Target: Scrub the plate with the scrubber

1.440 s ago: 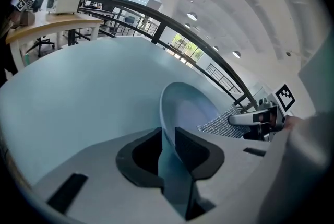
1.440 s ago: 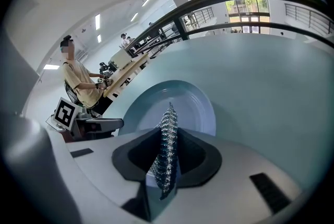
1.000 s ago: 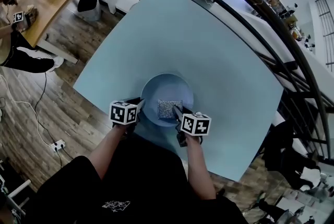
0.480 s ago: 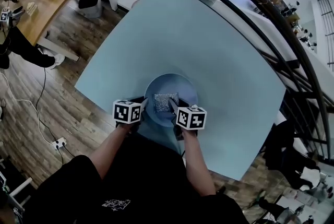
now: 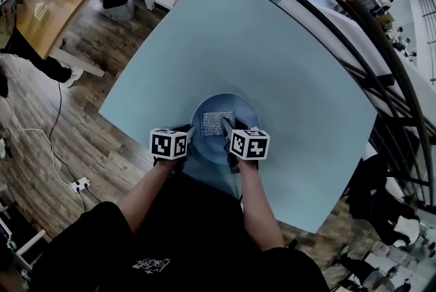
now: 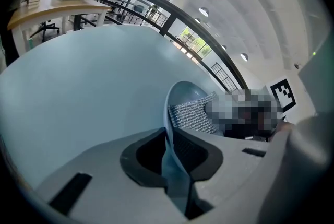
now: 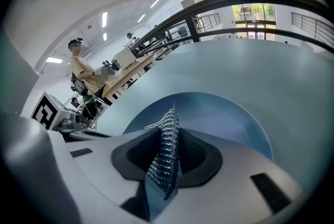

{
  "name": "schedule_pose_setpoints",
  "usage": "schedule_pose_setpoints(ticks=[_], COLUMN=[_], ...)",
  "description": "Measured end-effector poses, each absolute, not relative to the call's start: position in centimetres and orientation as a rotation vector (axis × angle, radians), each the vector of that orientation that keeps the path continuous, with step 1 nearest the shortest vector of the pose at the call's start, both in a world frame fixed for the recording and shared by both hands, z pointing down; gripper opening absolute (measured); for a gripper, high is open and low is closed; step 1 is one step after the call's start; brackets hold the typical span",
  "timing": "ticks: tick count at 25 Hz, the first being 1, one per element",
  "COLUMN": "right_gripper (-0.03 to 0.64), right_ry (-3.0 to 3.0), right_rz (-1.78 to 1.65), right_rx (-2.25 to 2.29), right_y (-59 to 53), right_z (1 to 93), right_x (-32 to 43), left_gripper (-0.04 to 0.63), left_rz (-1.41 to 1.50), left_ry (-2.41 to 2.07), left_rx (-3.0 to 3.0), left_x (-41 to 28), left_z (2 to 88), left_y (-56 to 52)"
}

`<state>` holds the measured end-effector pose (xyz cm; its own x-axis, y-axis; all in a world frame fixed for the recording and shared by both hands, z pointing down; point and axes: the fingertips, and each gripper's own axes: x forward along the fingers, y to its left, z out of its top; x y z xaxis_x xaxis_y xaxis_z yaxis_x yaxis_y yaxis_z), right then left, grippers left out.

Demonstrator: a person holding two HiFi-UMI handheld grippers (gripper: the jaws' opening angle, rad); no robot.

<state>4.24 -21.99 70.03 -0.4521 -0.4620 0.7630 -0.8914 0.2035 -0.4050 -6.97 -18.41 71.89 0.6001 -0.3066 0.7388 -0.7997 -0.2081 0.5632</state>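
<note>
Scrubbing looks under way, not finished: left gripper (image 5: 187, 135) jaws clamp the near rim of the plate (image 5: 249, 114) on the tabletop (image 5: 272, 59), right gripper (image 5: 227, 128) jaws pinch the scrubber (image 5: 215, 122) against the plate's inner face, and how clean it is can't be judged.

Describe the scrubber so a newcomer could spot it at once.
Start at the big pale blue table; near its edge closest to the person sits a round blue plate. On that plate is the scrubber, a small rectangular pad pinched by the right gripper. Its silvery woven mesh sets it apart from the smooth blue around it.
</note>
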Motion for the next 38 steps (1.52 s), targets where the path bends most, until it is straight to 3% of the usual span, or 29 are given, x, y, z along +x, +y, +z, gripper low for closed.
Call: schedule_pose_setpoints(ticks=[38], right_gripper=[0.1], right_ry=[-1.814], right_rz=[1.052], right_rx=[1.537], right_y=[-22.2], right_z=[68.3], right_x=[16.9], left_gripper=[0.044], left_rz=[0.564], left_ry=[-0.938], left_rx=[1.74], left_x=[-6.9], left_z=[71.8], left_y=[-18.5])
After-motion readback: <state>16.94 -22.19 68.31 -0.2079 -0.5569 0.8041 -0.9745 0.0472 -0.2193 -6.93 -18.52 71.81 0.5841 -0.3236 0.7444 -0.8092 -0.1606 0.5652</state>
